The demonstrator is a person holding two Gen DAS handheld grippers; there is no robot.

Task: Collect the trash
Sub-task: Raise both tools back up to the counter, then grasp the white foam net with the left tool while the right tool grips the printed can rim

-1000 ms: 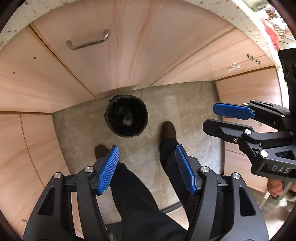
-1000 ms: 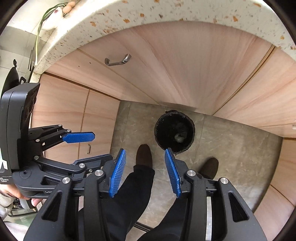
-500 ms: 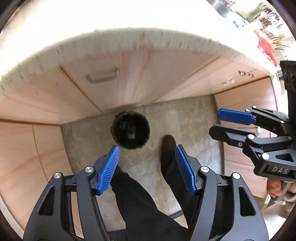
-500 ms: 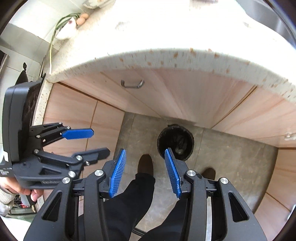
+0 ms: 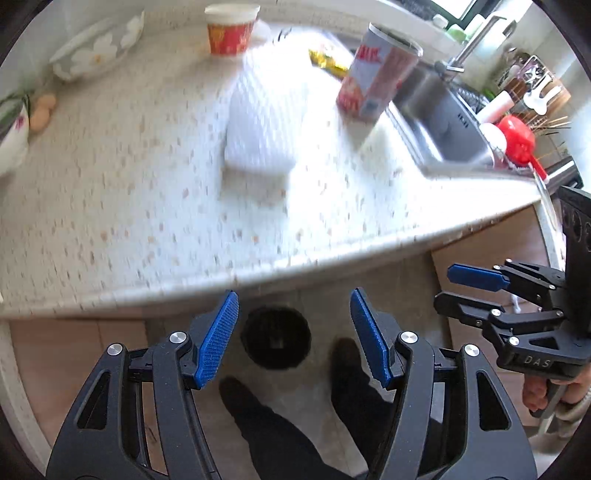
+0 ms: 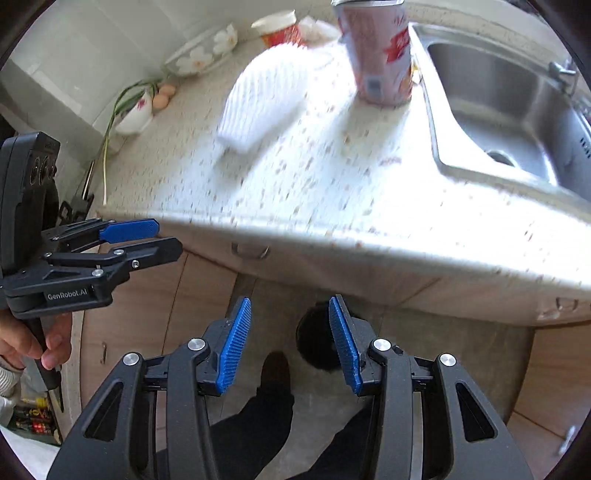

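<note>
left gripper [image 5: 293,338] jaws apart, right gripper [image 6: 288,341] jaws apart, both empty

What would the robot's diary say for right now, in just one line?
left gripper: open, empty | right gripper: open, empty | black round trash bin: on floor below | white foam net sleeve, tall printed can: on speckled countertop

Black frames, ribbed blue jaws

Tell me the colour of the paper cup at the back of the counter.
Red with a white rim; the paper cup shows best in the left wrist view.
</note>
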